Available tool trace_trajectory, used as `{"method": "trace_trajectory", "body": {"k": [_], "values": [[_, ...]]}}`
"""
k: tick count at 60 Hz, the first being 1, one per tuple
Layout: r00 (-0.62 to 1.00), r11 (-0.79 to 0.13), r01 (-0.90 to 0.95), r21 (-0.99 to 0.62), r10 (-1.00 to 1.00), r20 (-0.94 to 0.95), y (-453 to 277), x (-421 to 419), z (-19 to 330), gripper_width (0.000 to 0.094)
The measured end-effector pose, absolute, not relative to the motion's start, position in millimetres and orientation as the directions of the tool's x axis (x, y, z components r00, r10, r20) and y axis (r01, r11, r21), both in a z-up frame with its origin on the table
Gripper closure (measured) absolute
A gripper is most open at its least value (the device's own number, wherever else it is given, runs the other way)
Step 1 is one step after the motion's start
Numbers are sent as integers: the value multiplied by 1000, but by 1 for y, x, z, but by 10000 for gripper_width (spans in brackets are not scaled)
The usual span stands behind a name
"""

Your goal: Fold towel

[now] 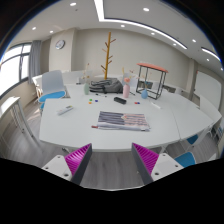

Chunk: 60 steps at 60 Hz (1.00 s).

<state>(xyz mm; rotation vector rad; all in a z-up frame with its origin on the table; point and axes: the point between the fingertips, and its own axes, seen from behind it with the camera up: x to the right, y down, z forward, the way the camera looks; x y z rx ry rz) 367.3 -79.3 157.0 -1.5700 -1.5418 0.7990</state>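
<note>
A striped towel [122, 120] in grey, red and white lies flat on the white table [70, 128], a little right of the middle. My gripper [111, 160] is held well back from it, above the table's near edge. Its fingers [77, 159] with magenta pads stand wide apart and hold nothing. The towel lies beyond the fingers, far from them.
Small objects lie at the table's far side: a dark item [120, 100], yellow bits [90, 99], a white item [65, 110]. A wooden coat stand [108, 55] and a red-topped stool [152, 75] stand behind. Blue chairs [53, 95] ring the table.
</note>
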Motion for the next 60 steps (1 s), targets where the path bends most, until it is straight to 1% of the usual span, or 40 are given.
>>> {"method": "trace_trajectory", "body": {"k": [16, 26, 38, 47, 60], "values": [[43, 16, 470, -883, 998, 41, -143, 312, 143, 78], [31, 32, 449, -893, 998, 52, -167, 265, 127, 81], [62, 61, 411, -910, 994, 95, -174, 191, 110, 83], [64, 44, 423, -905, 995, 78, -180, 131, 80, 87], [78, 41, 465, -884, 993, 87, -162, 50, 35, 86]]}}
